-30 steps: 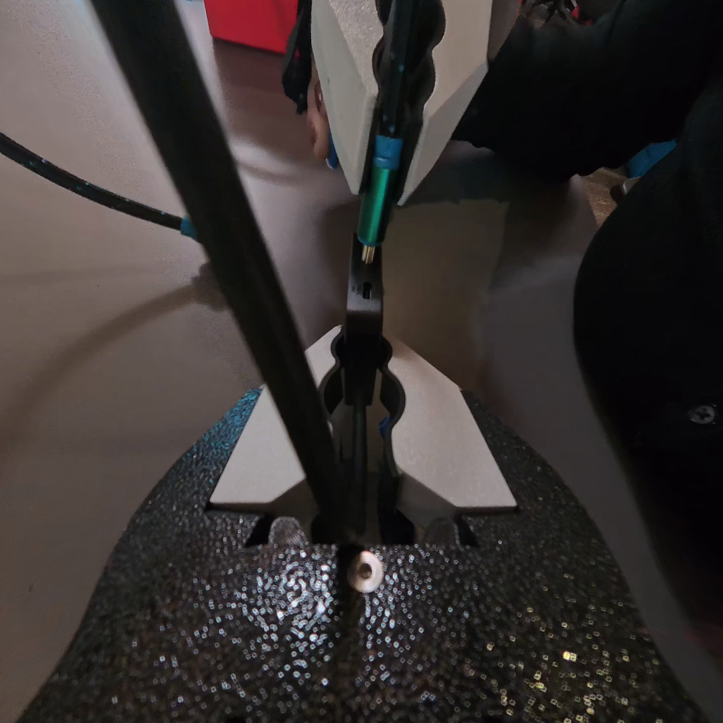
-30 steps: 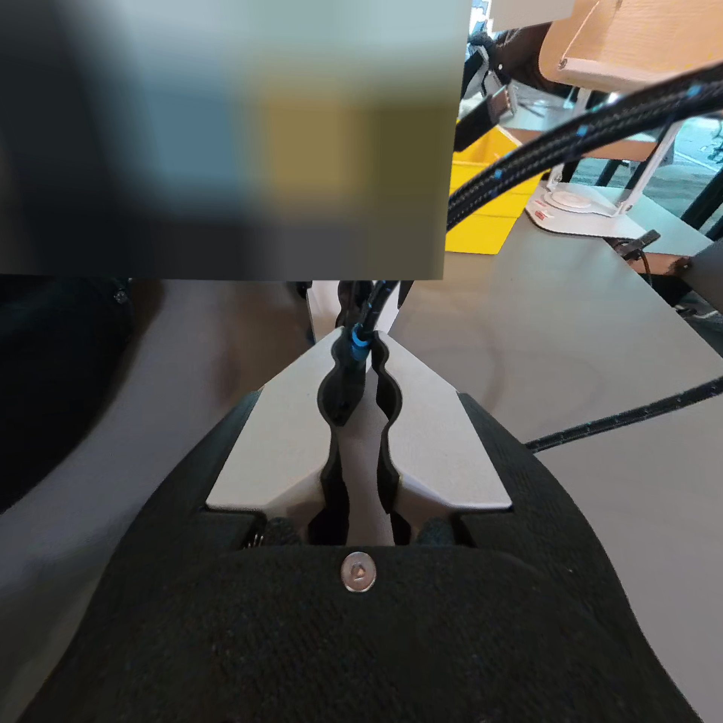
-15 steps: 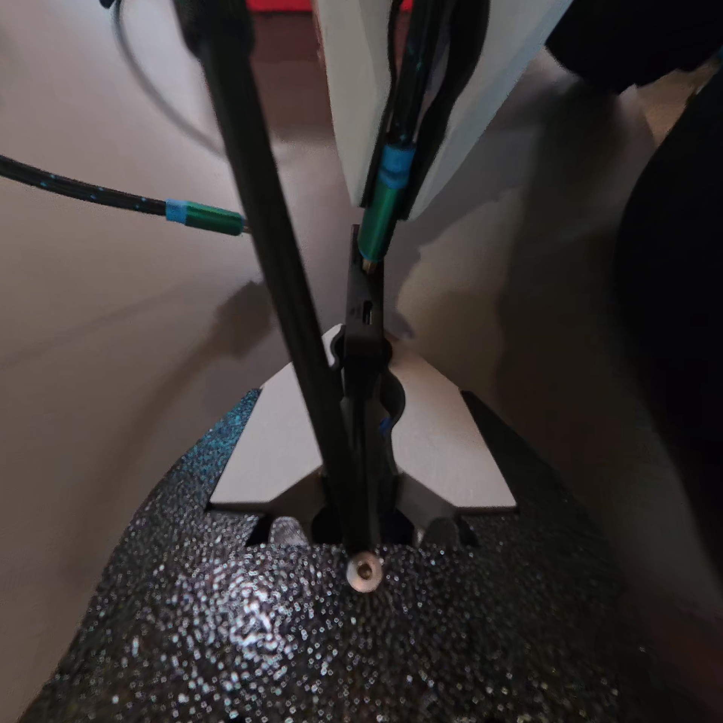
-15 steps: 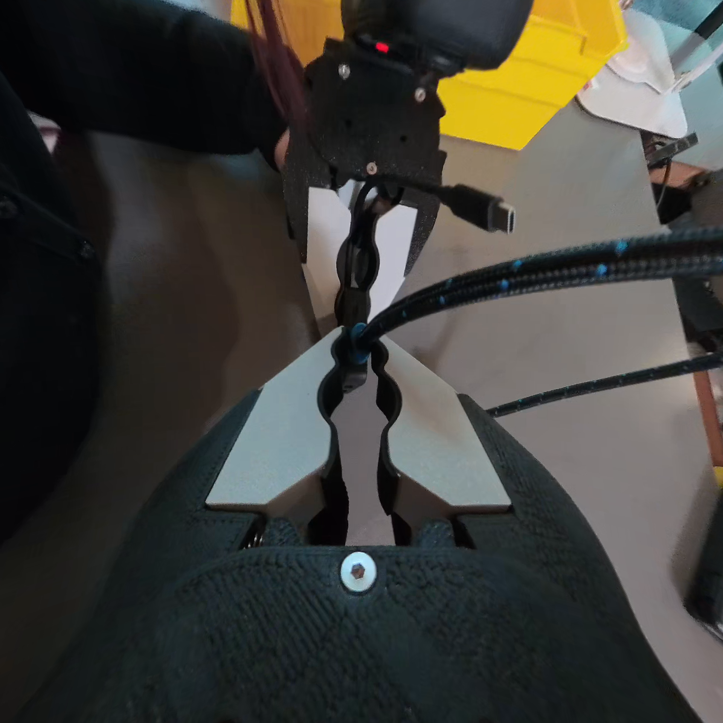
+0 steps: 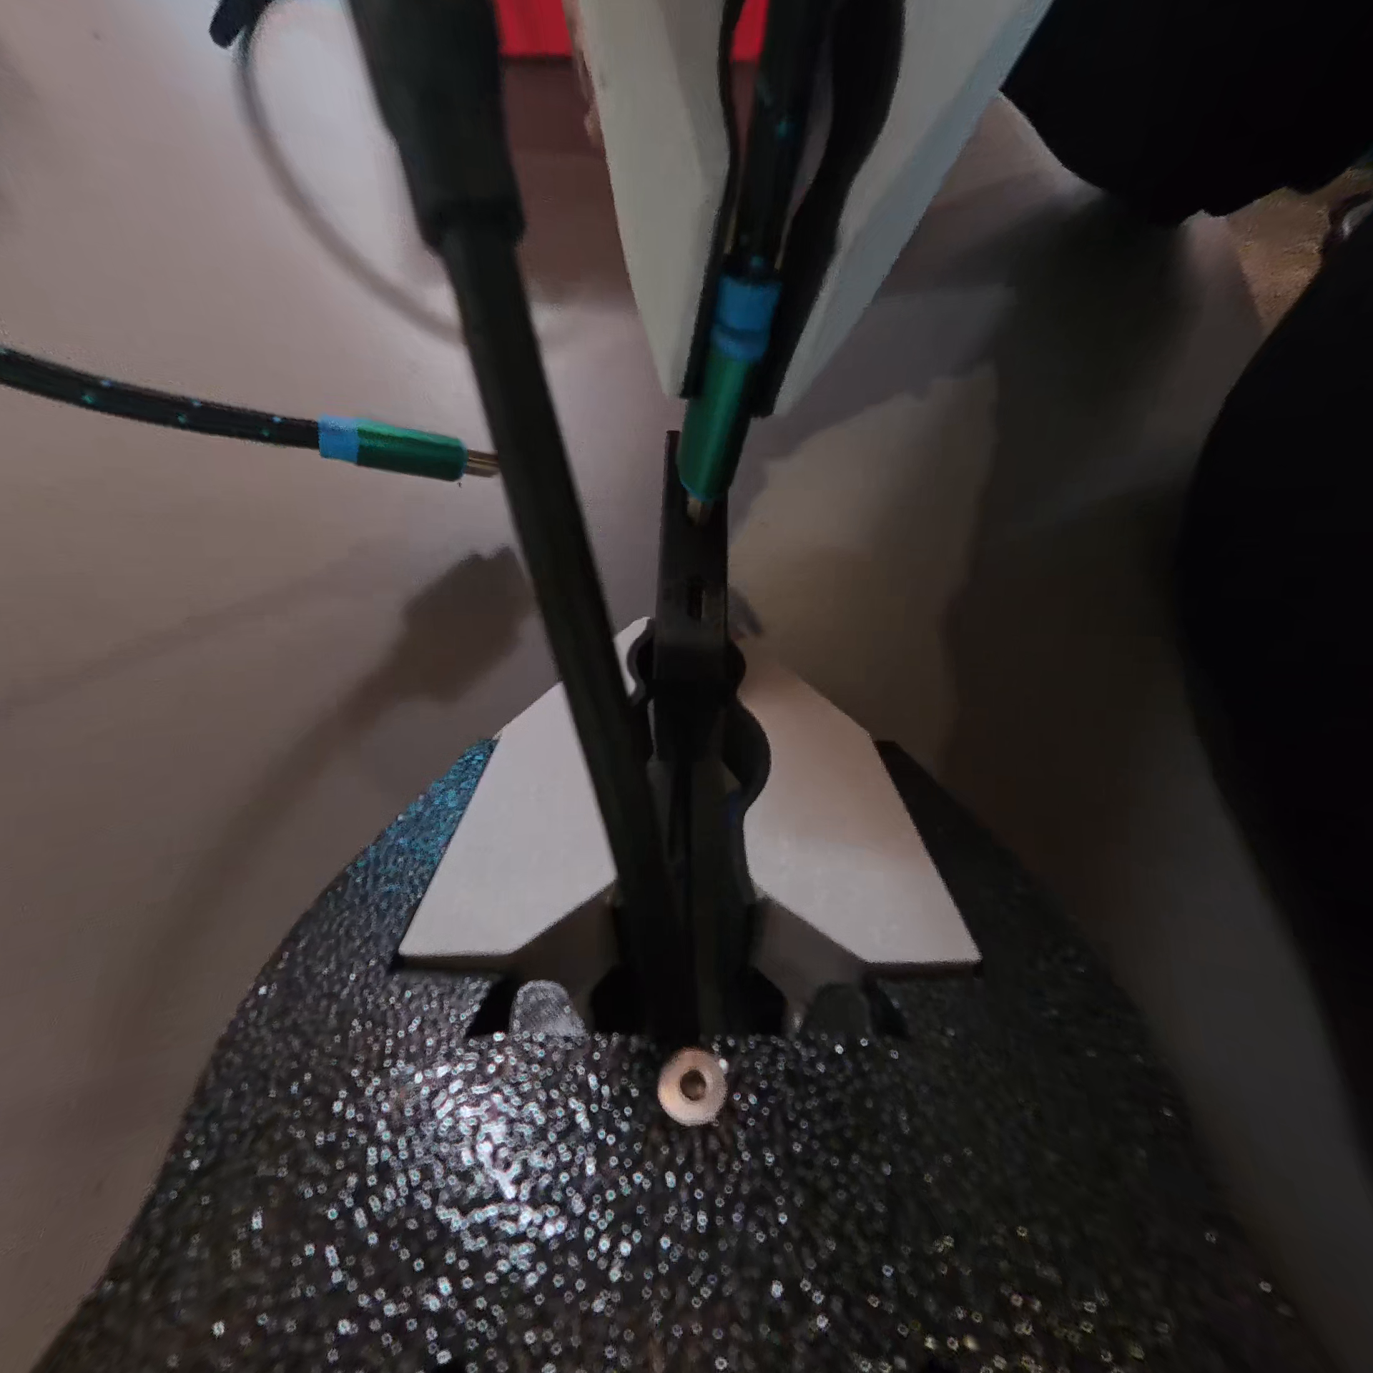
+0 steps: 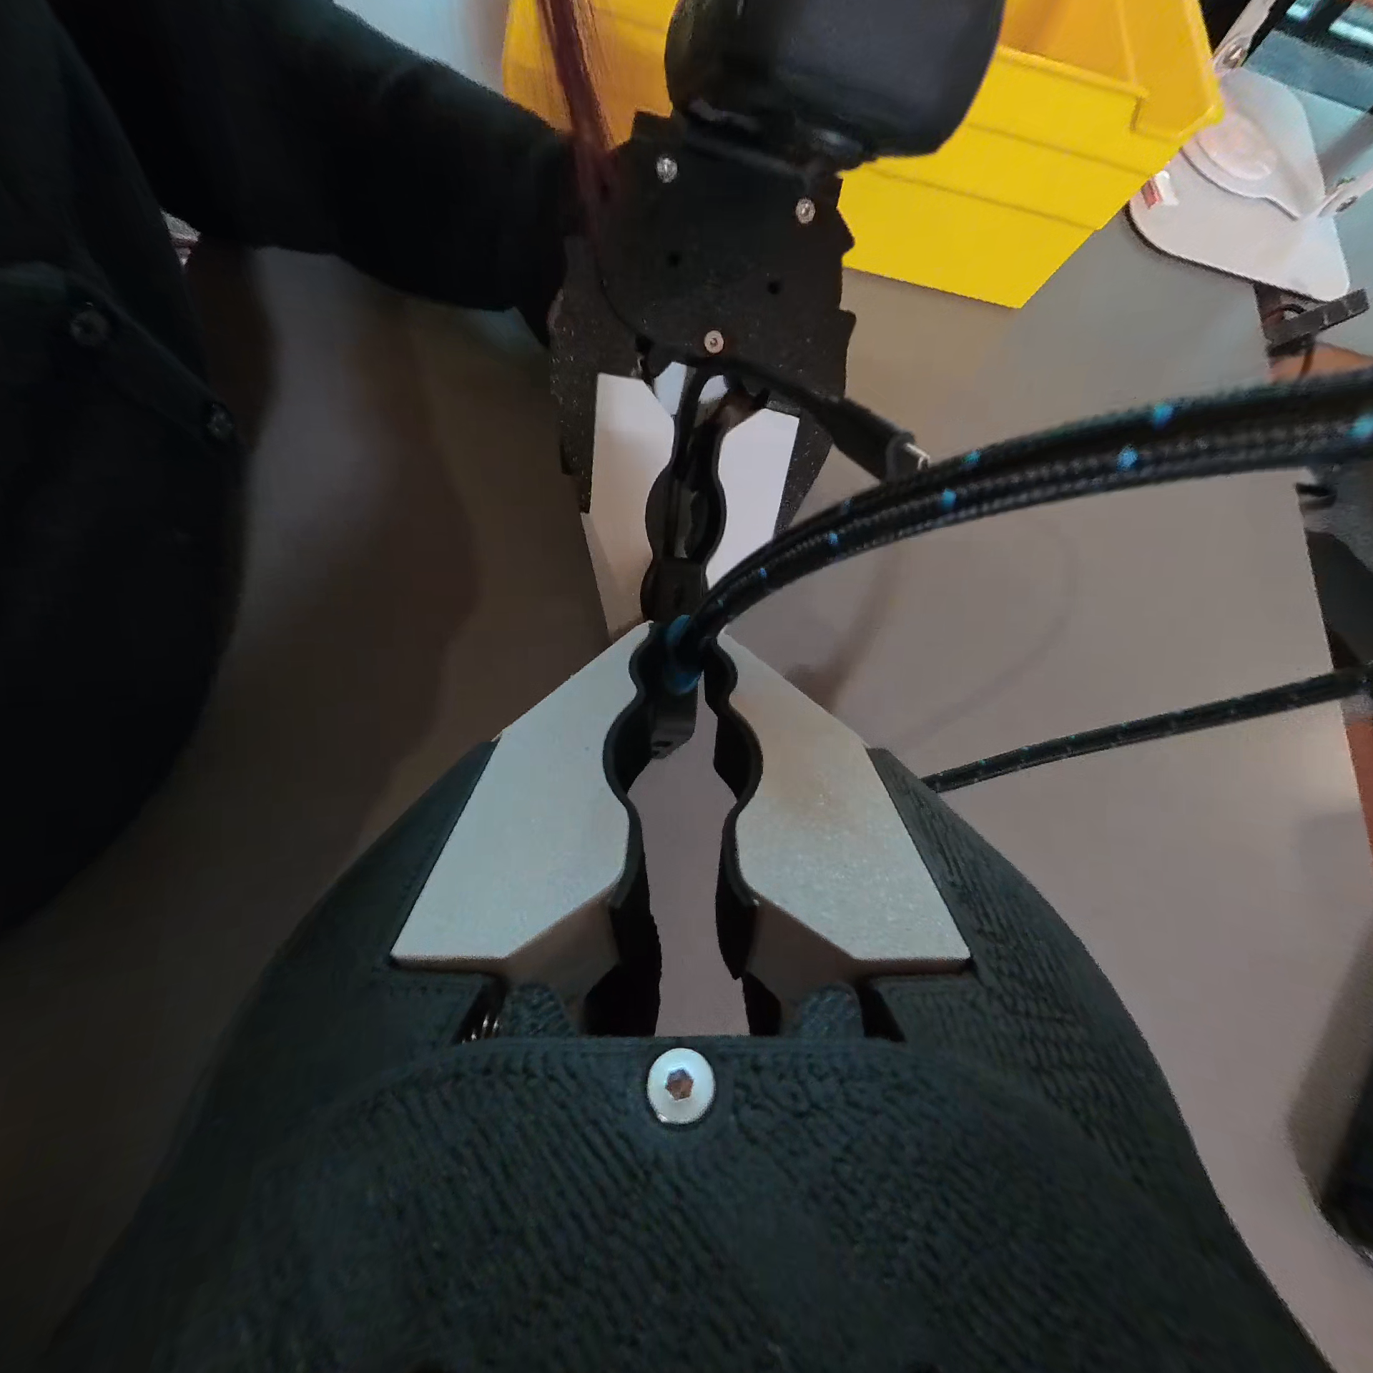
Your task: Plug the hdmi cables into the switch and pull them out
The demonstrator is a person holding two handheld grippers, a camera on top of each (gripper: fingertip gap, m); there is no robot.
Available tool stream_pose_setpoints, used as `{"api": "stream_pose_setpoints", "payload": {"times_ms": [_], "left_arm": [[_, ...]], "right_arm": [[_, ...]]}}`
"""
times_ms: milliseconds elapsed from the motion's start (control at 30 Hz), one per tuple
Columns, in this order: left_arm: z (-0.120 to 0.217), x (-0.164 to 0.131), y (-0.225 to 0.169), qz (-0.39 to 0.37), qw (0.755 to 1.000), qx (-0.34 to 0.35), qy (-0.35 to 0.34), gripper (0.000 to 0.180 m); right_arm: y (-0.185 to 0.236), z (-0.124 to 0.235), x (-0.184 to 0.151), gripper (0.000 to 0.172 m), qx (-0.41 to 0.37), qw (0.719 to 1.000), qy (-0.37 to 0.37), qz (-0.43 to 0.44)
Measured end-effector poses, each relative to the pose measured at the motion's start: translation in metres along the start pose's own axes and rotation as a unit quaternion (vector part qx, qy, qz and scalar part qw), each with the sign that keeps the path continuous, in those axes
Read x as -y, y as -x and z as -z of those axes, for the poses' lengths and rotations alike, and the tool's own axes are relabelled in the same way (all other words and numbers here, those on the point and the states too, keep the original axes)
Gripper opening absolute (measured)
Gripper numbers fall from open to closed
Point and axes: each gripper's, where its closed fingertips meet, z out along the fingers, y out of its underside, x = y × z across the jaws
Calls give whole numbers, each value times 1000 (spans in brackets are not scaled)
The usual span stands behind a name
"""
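Left tongs (image 5: 691, 654) gripping switch (image 5: 687, 565) (cable (image 5: 550, 565) alongside)

A thick black cable (image 5: 535, 520) crosses in front of my left fingers (image 5: 550, 817), hiding their left pad, and runs off the top edge. The switch (image 5: 687, 594) shows edge-on only, so its ports are too small to read. The braided cable (image 6: 1040, 475) leaves the right edge.

Green plug (image 5: 709, 438) nearer switch (image 5: 687, 587).
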Motion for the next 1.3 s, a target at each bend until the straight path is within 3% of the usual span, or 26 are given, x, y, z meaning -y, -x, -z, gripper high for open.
{"api": "stream_pose_setpoints", "payload": {"times_ms": [333, 533, 700, 733, 800, 867, 933, 1033, 1067, 1167, 1300], "left_arm": [[-7, 2, -6, -46, 998, 8, 46, 9], [-8, 4, -8, -42, 999, -6, 30, 9], [-10, 7, -8, -28, 999, -17, 1, 11], [-11, 9, -9, -24, 999, -20, -9, 11], [-11, 11, -9, -23, 999, -19, -22, 11], [-9, 17, -10, -43, 998, -14, -43, 11], [-7, 26, -16, -63, 995, -17, -70, 11], [-4, 36, -20, -91, 991, -3, -100, 11], [-4, 39, -21, -90, 990, -1, -113, 10], [4, 55, -10, -74, 982, 44, -170, 29], [30, 72, 8, -81, 957, 119, -253, 65]], "right_arm": [[9, -3, -1, 10, 3, 993, 115, 12], [9, -3, -7, 11, 25, 996, 48, -72], [3, -1, -5, 11, -29, 997, -37, -57], [-1, 3, -4, 19, -57, 995, -54, -59], [-8, 16, -6, 51, -96, 986, -92, -96], [-2, 15, -19, 53, -80, 982, -89, -145], [9, 10, -20, 46, -55, 979, -105, -167], [18, 9, -18, 13, -52, 980, -107, -159], [18, 11, -17, 13, -63, 981, -106, -150], [16, 27, -9, 12, -111, 982, -106, -113], [4, 79, 7, 12, -207, 965, -140, -78]]}}
